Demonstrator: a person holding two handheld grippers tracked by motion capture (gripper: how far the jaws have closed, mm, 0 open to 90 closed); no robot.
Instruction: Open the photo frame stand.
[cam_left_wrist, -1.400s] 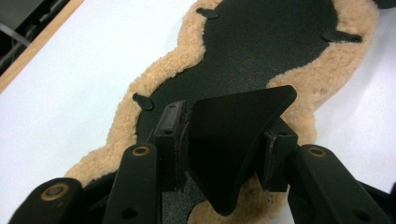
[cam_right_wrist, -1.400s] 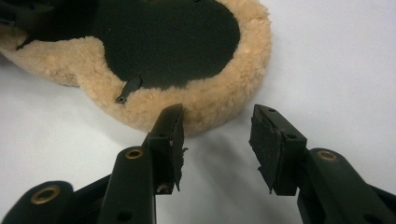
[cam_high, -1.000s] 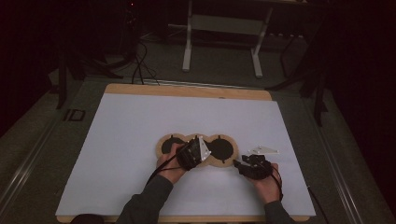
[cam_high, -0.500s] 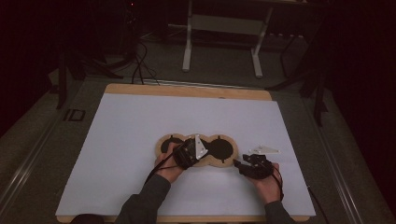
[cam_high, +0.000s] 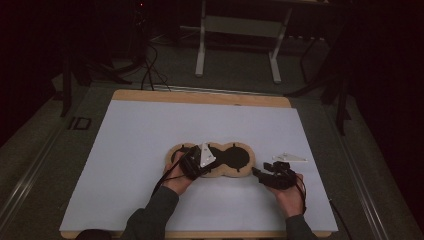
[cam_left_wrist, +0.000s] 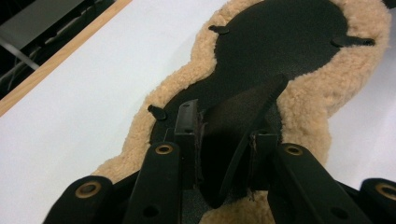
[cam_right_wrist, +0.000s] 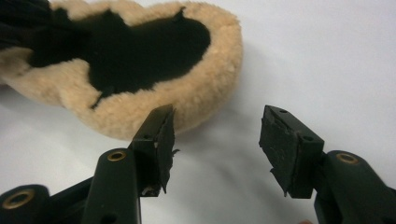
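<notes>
Fleece-edged pad (cam_high: 227, 159) lies near the tabletop's front edge; left gripper (cam_left_wrist: 224, 135) pinches its black flap (cam_left_wrist: 243, 112); right gripper (cam_right_wrist: 215, 135), just opening, empty; work unfinished.

Tan fleece pad (cam_high: 214, 161) with black centre, white table cover (cam_high: 150, 130), black fingers (cam_right_wrist: 161, 140).

Tan fleece pad (cam_high: 212, 161), black three-lobed centre, flat on white sheet; black flap (cam_left_wrist: 238, 116) lifted mid-pad.
</notes>
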